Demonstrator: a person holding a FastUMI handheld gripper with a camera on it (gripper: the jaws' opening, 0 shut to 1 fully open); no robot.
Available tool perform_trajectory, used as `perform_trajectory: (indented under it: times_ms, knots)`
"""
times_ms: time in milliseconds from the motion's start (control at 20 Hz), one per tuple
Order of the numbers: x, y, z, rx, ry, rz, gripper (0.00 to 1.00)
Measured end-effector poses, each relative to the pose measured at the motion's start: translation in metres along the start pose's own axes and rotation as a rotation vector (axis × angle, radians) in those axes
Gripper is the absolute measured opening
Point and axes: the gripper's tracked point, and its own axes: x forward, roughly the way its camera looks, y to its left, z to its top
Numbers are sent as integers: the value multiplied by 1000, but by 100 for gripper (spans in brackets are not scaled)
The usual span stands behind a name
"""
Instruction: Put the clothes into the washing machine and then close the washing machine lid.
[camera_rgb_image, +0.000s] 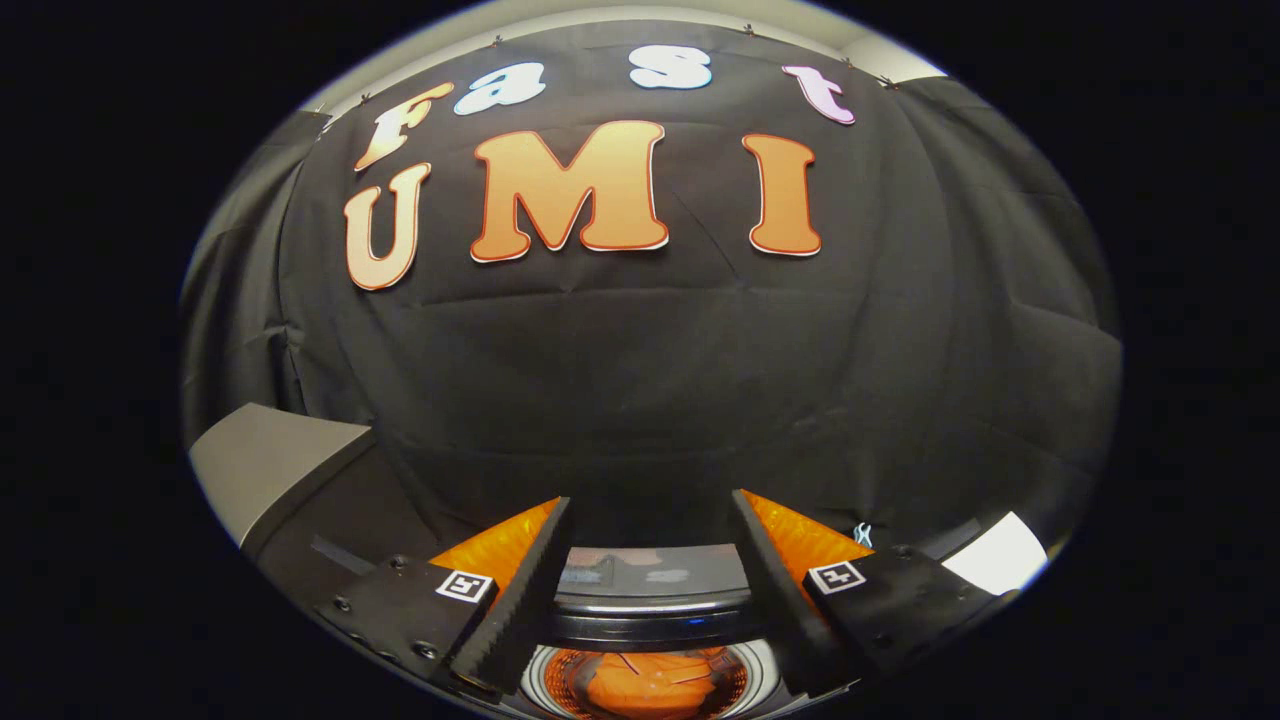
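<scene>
Gripper (650, 590), fingers spread wide and holding nothing; the toothed inner faces of the two fingers (515, 610) stand well apart, with orange backing behind each and a small square marker on each black mount. Between and below the fingers, the round drum (760, 668) of the washing machine, seen from above through its open mouth; orange clothes (650, 685) lie bunched at its bottom, so the loading step appears done, the garment having been dropped where the lid can pass over it. Just ahead of the fingers, the dark rear rim and glossy control panel (650, 572) of the machine. To the left, a grey slanted panel (270, 465), probably the raised lid, though its hinge is hidden; if so, it stands open to leave the mouth free. The tool is held high over the opening and aimed nearly level at the booth's black cloth wall (650, 380), a pose that suits a release completed; closing the lid is judged the remaining step.
</scene>
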Motion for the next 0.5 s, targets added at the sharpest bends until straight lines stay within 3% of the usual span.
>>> perform_trajectory:
  times_ms: [500]
  knots:
    - [-39, -4, -74, 53, 107, -33, 98]
